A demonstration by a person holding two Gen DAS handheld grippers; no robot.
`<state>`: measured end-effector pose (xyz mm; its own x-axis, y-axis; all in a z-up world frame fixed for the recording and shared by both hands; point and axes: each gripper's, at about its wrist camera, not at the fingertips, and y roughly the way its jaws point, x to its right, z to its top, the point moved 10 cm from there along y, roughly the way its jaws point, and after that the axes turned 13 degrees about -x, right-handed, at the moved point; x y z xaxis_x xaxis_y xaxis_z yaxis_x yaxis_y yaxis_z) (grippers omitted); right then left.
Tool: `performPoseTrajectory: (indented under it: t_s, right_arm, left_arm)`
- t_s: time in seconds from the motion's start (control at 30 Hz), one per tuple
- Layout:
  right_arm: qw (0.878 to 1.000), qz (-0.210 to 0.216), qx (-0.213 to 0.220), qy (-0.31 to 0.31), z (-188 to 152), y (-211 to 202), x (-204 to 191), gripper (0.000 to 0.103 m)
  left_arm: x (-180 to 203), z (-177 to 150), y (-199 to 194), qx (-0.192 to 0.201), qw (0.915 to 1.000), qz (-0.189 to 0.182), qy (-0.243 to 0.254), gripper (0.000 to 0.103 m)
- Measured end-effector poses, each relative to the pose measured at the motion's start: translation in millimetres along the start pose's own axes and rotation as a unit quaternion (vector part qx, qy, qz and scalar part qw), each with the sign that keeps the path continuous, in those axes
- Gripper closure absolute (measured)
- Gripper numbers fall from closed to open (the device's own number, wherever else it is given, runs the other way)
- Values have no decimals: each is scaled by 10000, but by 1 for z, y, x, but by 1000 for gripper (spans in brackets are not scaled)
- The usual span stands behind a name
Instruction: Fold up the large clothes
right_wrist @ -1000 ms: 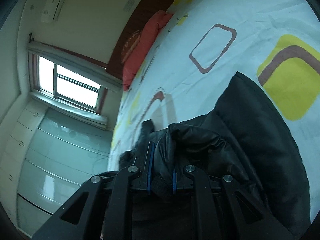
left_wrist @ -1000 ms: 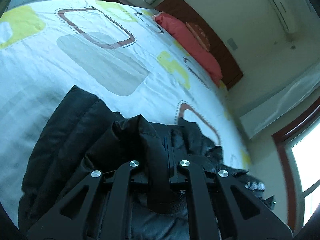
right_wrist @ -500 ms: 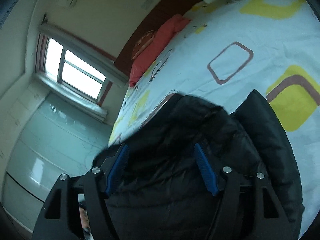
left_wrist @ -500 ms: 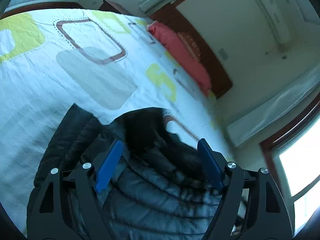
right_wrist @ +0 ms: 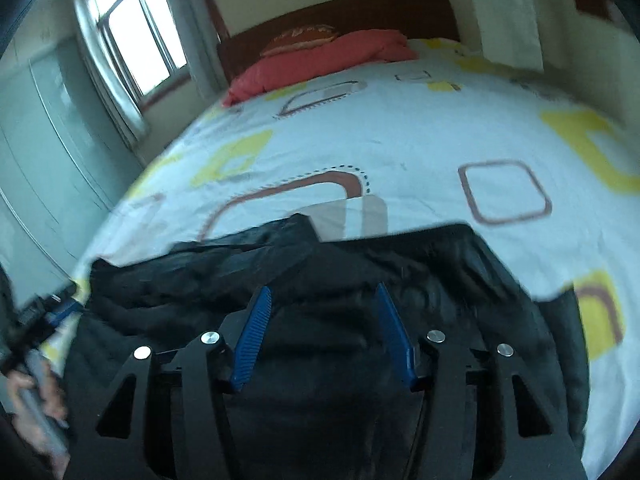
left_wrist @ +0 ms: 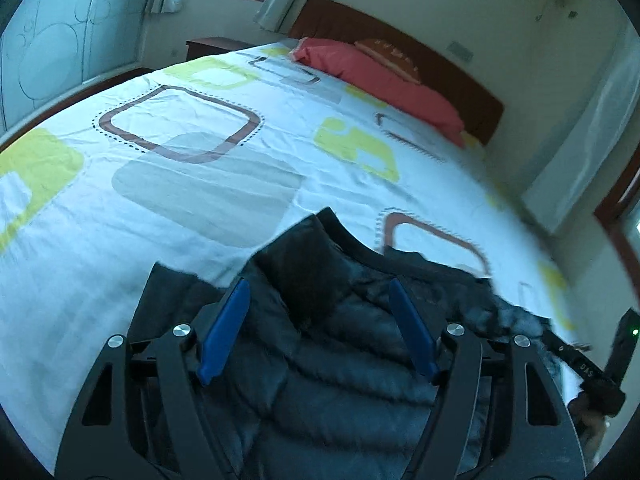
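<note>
**Both claws spread wide over the black jacket on the bed**

From my left wrist camera I see the left claw (left_wrist: 316,320) with its blue pads (left_wrist: 224,326) far apart and nothing between them. Under it lies the black jacket (left_wrist: 344,364), a quilted puffer, spread on the bed (left_wrist: 208,184) near its foot. The jacket's collar stands up a little just past the pads. The near part of the jacket is covered by the claw's black frame, so I cannot tell how the lower hem lies. At the right edge a dark device with a small green light (left_wrist: 634,333) pokes in; it is blurred and partly cut off, and I cannot say what it is.

From the right wrist camera the right claw (right_wrist: 326,330) is likewise wide open and holds nothing, hovering over the jacket (right_wrist: 400,264). Here the fabric looks smooth and dark, and motion blur smears its edges, so the folds are hard to read. The jacket's left side runs toward the bed edge, where a hand (right_wrist: 34,396) gripping a grey handle shows, half cut by the frame.

Beyond the jacket the bedsheet (right_wrist: 400,136) is white with yellow, brown and grey squares. A red pillow (right_wrist: 320,58) lies against the dark wooden headboard (right_wrist: 360,10). A window (right_wrist: 132,40) glows at the left
</note>
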<state>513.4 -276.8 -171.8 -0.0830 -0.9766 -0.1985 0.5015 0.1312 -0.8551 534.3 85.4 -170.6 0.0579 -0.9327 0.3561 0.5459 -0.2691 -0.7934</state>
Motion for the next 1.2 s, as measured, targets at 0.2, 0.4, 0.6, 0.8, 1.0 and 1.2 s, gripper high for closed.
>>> performPoseTrajectory:
  t_s: [0.2,0.4,0.6,0.8,1.0,1.2]
  right_arm:
    - [9982,-192,-562,86,-9,51,20,48]
    - [9990,-204,-376,93,-7,18,27,49]
    - [9977,-300,-458,392,-18,25,66,49]
    - [9978,-356,-440,353,-16,30,62,48]
    - [9988,-328,-1,370,-27,-24,48,48]
    - [9997,-170,148,27,-72,-57,0,48]
  left_arm:
    - [-23,-4,58,-635,9972,339,-192,29]
    - [-19,1,40,-554,9976,363,-205,31]
    - [-37,0,35,-567,9974,394,-207,31]
    - [-41,-6,51,-648,9958,635,-113,29]
    - [-38,-17,-9,-215,9982,322,-457,30]
    - [0,-66,-40,-126,9993,-136,-324,30]
